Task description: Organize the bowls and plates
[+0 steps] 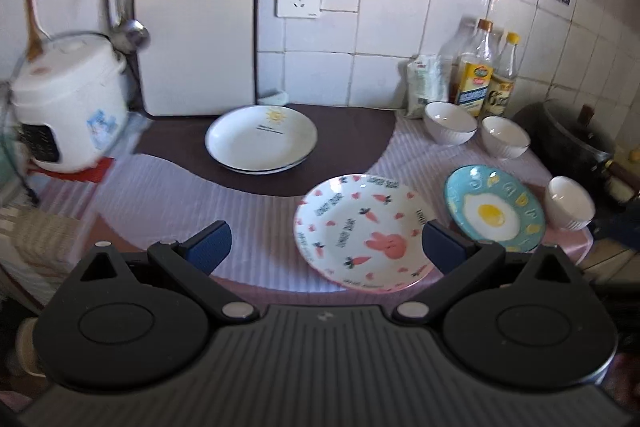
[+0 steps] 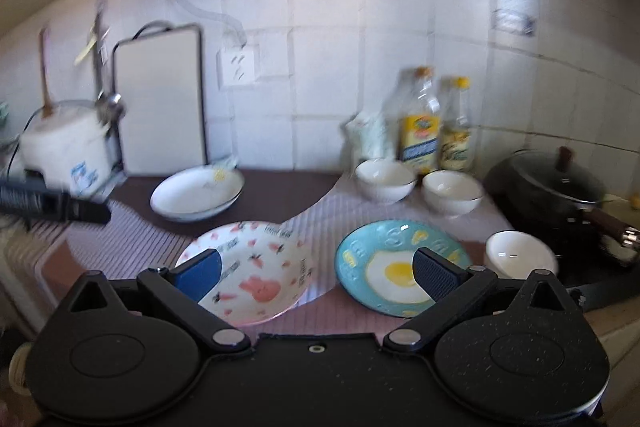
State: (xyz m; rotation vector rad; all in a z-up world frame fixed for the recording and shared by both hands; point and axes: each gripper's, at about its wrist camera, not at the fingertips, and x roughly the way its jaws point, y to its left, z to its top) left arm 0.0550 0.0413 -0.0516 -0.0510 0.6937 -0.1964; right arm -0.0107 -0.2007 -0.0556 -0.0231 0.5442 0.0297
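A rabbit-and-carrot plate (image 1: 362, 231) (image 2: 250, 269) lies at the counter's front. A blue fried-egg plate (image 1: 494, 213) (image 2: 400, 265) lies to its right. A stack of white sun-print plates (image 1: 262, 139) (image 2: 198, 193) sits behind them. Three white bowls stand at the right: two by the bottles (image 1: 450, 123) (image 1: 506, 137) (image 2: 384, 181) (image 2: 452, 193) and one near the front (image 1: 570, 203) (image 2: 518, 255). My left gripper (image 1: 326, 247) is open and empty over the rabbit plate's left side. My right gripper (image 2: 316, 273) is open and empty, above the gap between the two patterned plates.
A rice cooker (image 1: 68, 103) stands at the left, a white cutting board (image 1: 196, 31) leans on the tiled wall. Oil bottles (image 1: 478, 71) and a bag stand at the back right. A black lidded pan (image 2: 552, 195) sits on the stove at the far right.
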